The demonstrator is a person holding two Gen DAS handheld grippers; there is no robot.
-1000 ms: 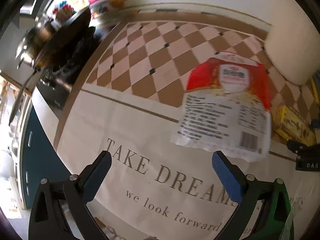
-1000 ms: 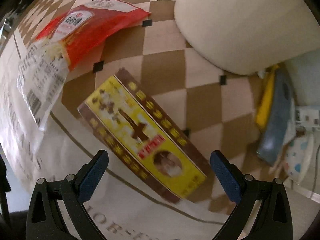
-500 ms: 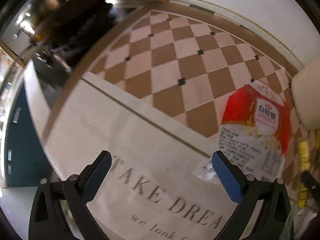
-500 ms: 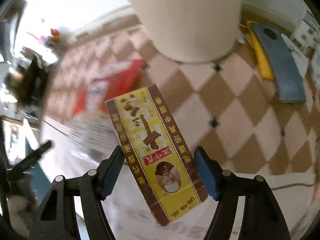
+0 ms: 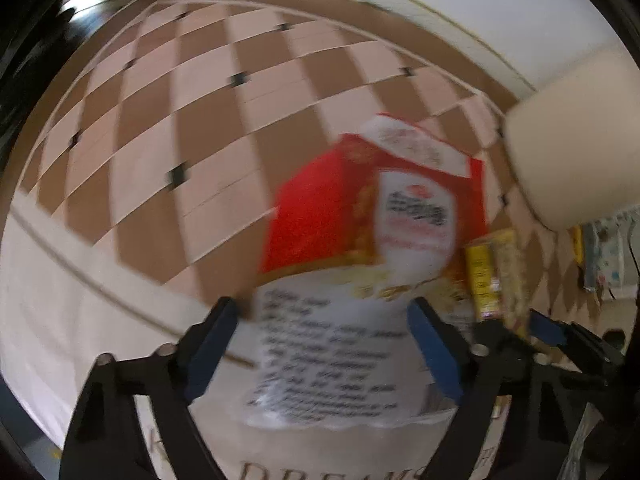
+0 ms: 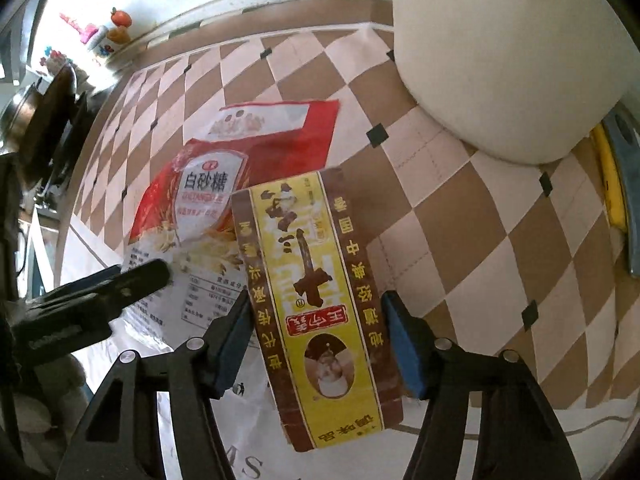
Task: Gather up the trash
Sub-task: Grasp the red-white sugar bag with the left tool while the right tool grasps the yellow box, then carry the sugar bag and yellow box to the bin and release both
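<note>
A red and white sugar bag (image 5: 360,264) lies on the checked tablecloth (image 5: 180,120). My left gripper (image 5: 324,340) has its blue pads on either side of the bag's white lower part, closed in on its edges; the view is blurred. In the right wrist view the bag (image 6: 208,184) lies left of a yellow and brown flat box (image 6: 316,300). My right gripper (image 6: 316,336) is shut on the box and holds it lifted off the cloth. The box also shows in the left wrist view (image 5: 494,276), with the right gripper beside it.
A large cream cylinder (image 6: 508,52) stands at the right rear. Yellow and grey-blue items (image 6: 616,184) lie at the far right. A dark pan (image 6: 44,116) and small ornaments (image 6: 104,36) sit at the left rear. A white printed cloth (image 5: 80,320) covers the near side.
My left gripper moved right onto the sugar bag and its jaws narrowed around it. My right gripper closed on the yellow box and raised it.
</note>
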